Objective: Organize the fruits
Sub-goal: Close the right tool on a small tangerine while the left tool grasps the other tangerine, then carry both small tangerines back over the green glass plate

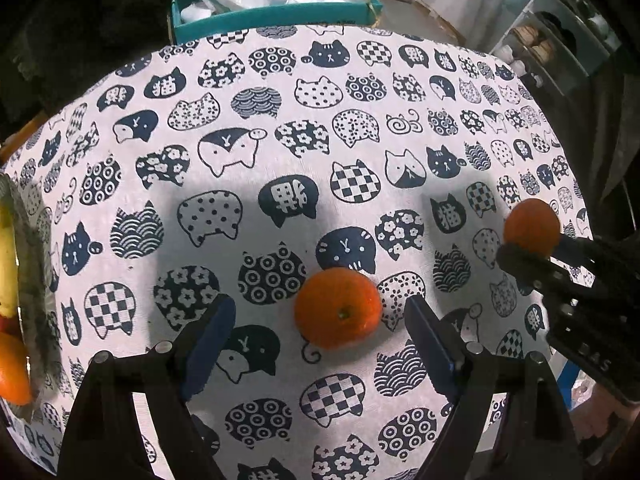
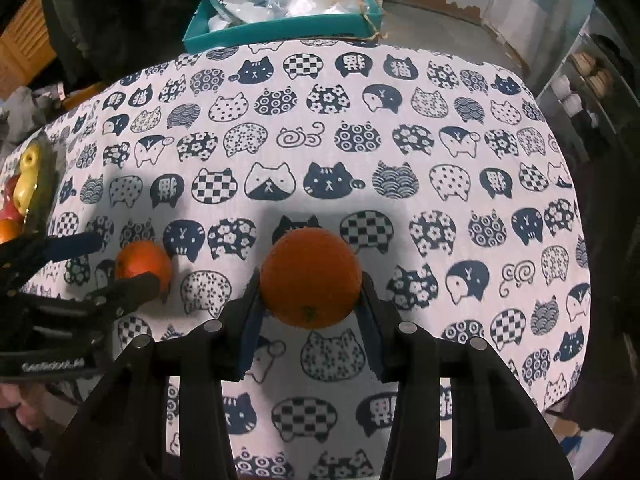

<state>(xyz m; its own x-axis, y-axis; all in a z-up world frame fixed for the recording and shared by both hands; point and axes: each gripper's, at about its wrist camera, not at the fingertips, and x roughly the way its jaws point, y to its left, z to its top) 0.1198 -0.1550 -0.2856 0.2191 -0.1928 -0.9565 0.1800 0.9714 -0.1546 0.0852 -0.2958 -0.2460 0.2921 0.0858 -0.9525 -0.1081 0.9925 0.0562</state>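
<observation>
Right gripper [image 2: 310, 300] clamped across one orange [image 2: 310, 276]; left gripper [image 1: 320, 328] apart, straddling another orange [image 1: 338, 308]. Firm, round, likely roll-prone; grip across the middle.

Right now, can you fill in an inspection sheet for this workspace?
Surface: table under a cat-print cloth.
Job's things: one orange clamped in the right gripper; a second orange lying on the cloth between the fingers of the left gripper; a fruit bowl at the left edge with a banana and other fruit.
Clutter: teal box of plastic bags at the far edge.
Grippers: left open, not touching its orange; right shut on its orange.
Cables: nothing seen.
Surroundings: shelves at far right, otherwise dark.
</observation>
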